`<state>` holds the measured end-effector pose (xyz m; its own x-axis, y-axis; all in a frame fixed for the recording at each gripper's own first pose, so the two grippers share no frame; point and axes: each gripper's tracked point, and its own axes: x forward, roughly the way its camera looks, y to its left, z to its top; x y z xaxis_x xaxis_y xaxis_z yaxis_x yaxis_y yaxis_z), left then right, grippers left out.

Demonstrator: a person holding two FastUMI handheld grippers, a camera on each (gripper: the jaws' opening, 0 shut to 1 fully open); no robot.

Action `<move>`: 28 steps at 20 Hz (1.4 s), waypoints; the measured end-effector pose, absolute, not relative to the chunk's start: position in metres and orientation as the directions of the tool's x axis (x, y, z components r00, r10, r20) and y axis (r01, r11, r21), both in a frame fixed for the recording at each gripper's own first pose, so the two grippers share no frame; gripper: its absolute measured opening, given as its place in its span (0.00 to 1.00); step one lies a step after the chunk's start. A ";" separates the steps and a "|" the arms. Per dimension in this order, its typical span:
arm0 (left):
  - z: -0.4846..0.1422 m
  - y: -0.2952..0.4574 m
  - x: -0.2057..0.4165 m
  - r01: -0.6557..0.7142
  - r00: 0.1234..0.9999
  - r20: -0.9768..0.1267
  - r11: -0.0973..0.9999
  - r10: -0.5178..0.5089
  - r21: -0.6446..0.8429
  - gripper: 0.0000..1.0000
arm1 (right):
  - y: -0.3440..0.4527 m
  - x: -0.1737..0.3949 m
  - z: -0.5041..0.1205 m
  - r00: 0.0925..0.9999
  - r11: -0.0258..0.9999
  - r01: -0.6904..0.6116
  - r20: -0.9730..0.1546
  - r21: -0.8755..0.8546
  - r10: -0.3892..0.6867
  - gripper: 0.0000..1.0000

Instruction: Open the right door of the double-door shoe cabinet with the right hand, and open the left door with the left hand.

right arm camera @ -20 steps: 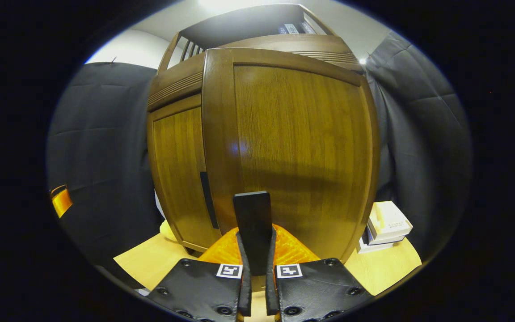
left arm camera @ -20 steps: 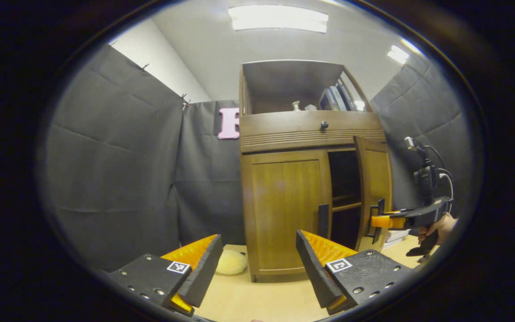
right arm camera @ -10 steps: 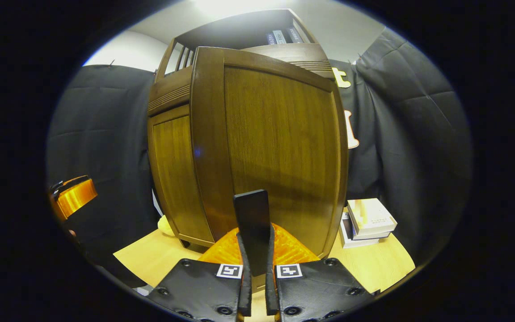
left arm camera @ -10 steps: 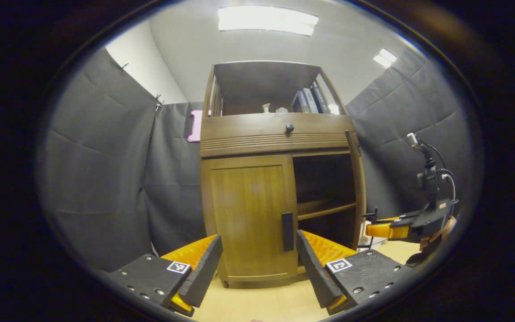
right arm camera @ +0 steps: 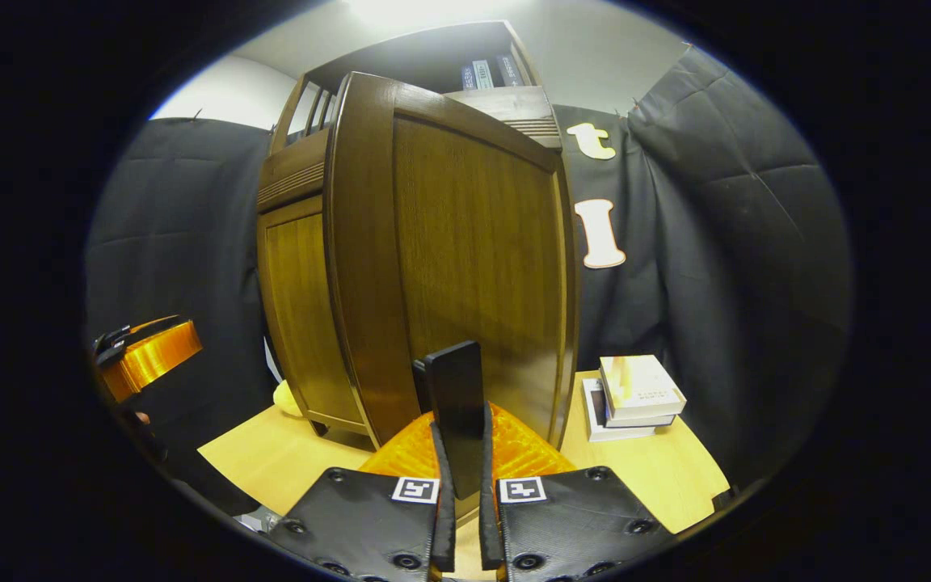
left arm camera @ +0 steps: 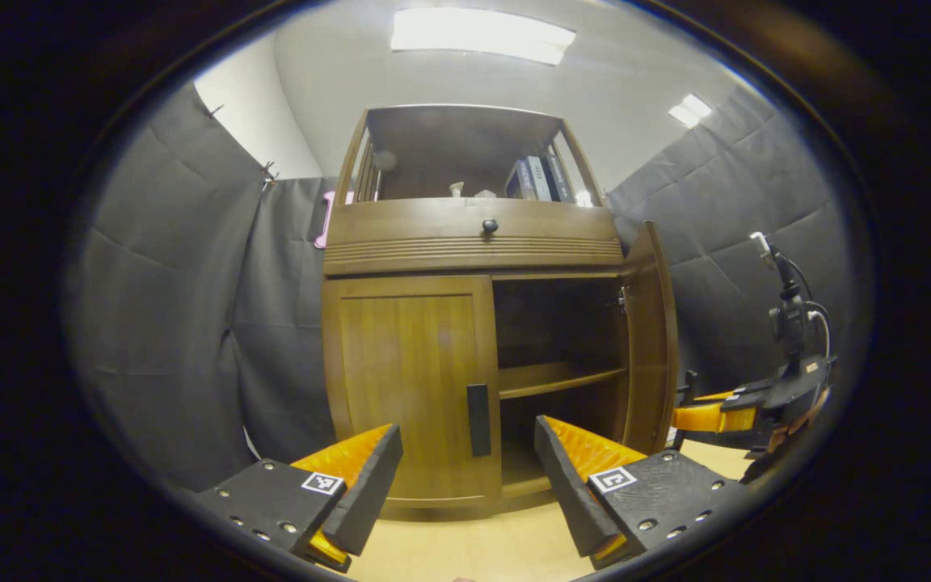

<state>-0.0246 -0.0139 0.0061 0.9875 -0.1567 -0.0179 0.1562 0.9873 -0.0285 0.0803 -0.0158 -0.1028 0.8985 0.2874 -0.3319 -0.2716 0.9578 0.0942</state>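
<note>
Wooden cabinet (left arm camera: 473, 242) on pale tabletop (left arm camera: 473, 550); right tongs (right arm camera: 461, 517) clamp door handle (right arm camera: 456, 392), left tongs (left arm camera: 465, 477) spread.

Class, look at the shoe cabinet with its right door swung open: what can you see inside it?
Behind the open right door, the shoe cabinet shows one wooden shelf with nothing visible on it. The closed left door hides the other half.
</note>
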 end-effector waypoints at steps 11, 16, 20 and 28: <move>0.008 -0.020 -0.025 0.212 0.977 -0.021 0.977 -0.213 -0.012 0.95 | -0.082 0.071 -0.101 0.923 0.981 -0.183 -0.332 0.071 0.196 0.10; 0.008 -0.020 -0.023 0.227 0.974 -0.014 0.974 -0.227 0.006 0.93 | -0.113 0.071 -0.100 0.934 0.990 -0.125 -0.329 0.061 0.138 0.12; 0.008 -0.022 -0.023 0.233 0.972 -0.016 0.972 -0.233 0.001 0.95 | -0.131 0.072 -0.096 0.941 0.995 -0.086 -0.324 0.045 0.096 0.09; 0.007 -0.023 -0.020 0.225 0.974 -0.021 0.974 -0.225 -0.005 0.94 | -0.163 0.051 -0.089 0.952 0.999 -0.011 -0.306 0.052 0.027 0.05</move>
<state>-0.0203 -0.0226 0.0068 0.9741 -0.2252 -0.0214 0.2252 0.9743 -0.0047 0.0506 -0.1625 -0.0893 0.9517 0.0268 -0.3058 -0.0114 0.9986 0.0522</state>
